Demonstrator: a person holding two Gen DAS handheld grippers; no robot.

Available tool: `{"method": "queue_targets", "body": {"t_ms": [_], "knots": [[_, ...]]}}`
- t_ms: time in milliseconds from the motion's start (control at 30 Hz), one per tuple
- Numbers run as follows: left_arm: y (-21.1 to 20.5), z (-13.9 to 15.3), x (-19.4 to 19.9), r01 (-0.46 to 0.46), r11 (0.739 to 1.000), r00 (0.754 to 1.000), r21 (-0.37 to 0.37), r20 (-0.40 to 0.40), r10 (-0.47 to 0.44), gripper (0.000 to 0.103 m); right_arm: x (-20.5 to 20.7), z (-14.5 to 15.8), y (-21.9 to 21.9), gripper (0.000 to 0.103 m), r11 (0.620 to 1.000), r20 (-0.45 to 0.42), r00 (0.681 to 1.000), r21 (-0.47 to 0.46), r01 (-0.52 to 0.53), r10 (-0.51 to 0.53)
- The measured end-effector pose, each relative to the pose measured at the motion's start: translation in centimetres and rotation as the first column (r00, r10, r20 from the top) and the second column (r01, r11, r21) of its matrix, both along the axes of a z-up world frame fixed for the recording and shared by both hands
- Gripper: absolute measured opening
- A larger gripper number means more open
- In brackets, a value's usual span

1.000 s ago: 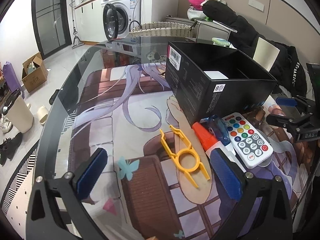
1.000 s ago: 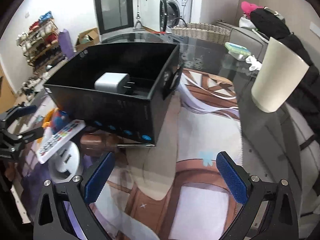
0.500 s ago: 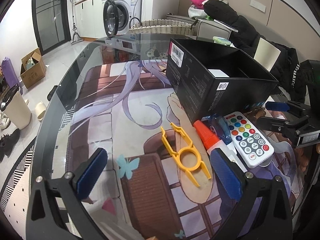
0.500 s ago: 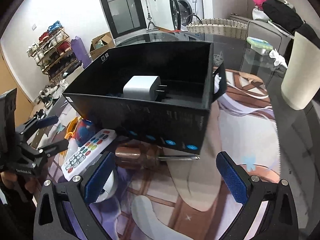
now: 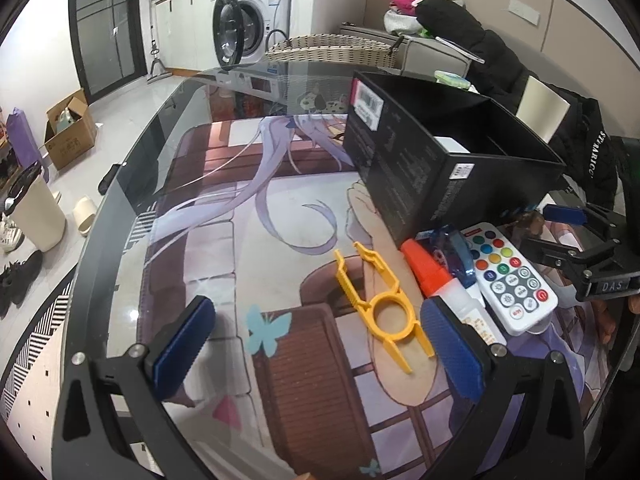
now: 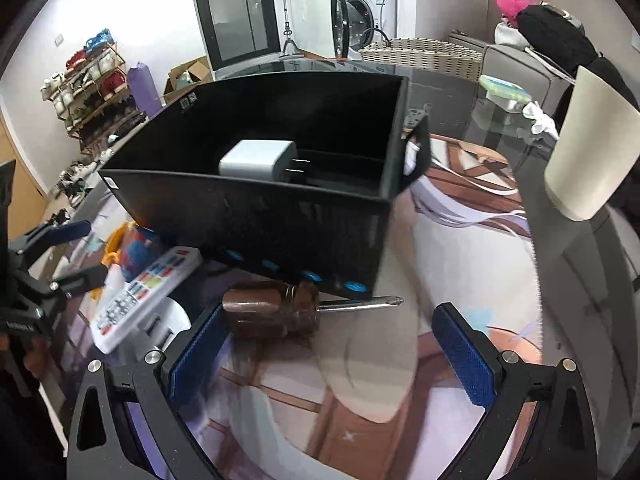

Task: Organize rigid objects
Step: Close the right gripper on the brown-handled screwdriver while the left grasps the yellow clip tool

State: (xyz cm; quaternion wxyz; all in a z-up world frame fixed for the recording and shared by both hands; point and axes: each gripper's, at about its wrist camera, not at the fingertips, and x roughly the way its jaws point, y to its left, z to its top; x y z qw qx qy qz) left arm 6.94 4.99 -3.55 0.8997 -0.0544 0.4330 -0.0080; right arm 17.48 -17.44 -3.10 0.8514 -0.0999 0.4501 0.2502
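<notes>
Both claws hover wide open, holding nothing: right claw [image 6: 332, 356] near the screwdriver [image 6: 280, 312], left claw [image 5: 320, 344] over the glass worktop [image 5: 132, 184].

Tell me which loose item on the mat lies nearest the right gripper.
The brown-handled screwdriver, lying beside the right gripper; the remote lies farther off.

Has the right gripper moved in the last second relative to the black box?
Yes. The right gripper has come in toward the black cardboard box, and the brown-handled screwdriver beside it now lies between its open fingers.
</notes>
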Motion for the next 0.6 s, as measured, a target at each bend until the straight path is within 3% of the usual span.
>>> {"method": "queue_targets", "body": {"t_ms": [233,433,600], "knots": [[0.5,0.0,0.0,-0.019,0.999,1.000,0.027,0.001,0.019,0.103,-0.3,-0.2,0.0,0.103,1.000,0.012,1.000,-0.022,-0.012,0.012],[2.2,0.2,-0.5,-0.116,0.990,0.993,0.074,0.014,0.116,0.103,-0.5,-0.1,-0.1,0.103,1.000,0.012,1.000,-0.021,-0.018,0.019],[1.7,0.1,0.1,-0.041,0.999,0.999,0.033,0.012,0.041,0.103,-0.5,-0.1,-0.3,0.103,1.000,0.009,1.000,-0.018,-0.023,0.023]]}}
